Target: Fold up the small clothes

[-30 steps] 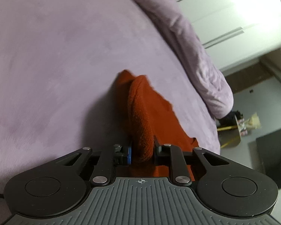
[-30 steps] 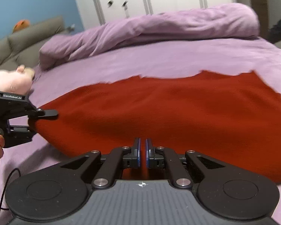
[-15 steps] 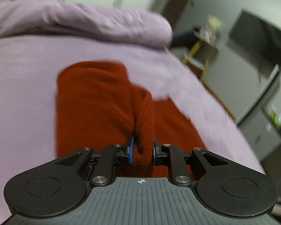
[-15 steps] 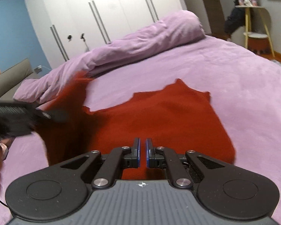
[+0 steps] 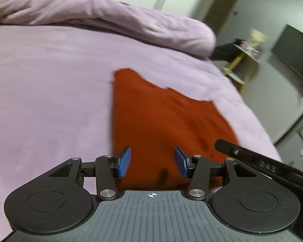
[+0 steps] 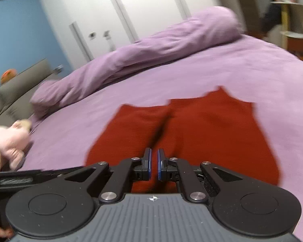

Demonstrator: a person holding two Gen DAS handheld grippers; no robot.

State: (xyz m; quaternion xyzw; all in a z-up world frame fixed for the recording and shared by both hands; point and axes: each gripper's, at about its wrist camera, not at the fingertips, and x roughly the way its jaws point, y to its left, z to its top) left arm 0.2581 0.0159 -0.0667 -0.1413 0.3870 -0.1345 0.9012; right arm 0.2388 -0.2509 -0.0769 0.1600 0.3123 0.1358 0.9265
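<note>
Red garment [image 5: 167,125] lies flat on the purple bed [image 5: 50,100], one fold in, more left. Left gripper [image 5: 152,162] gapes empty; right gripper [image 6: 154,166], at its 3 o'clock, is nearly closed, pinching nothing visible.

The garment [image 5: 167,121] is matt red cloth with a soft, slightly fuzzy nap, lying on a bedspread [image 5: 50,92] of matt lilac plush. The duvet [image 6: 151,54] is smoother, creased lilac cloth. Both grippers, left [image 5: 152,162] and right [image 6: 154,165], are matt black plastic with ribbed blue pads [image 5: 124,161] and shiny metal rivets [image 5: 107,192].
</note>
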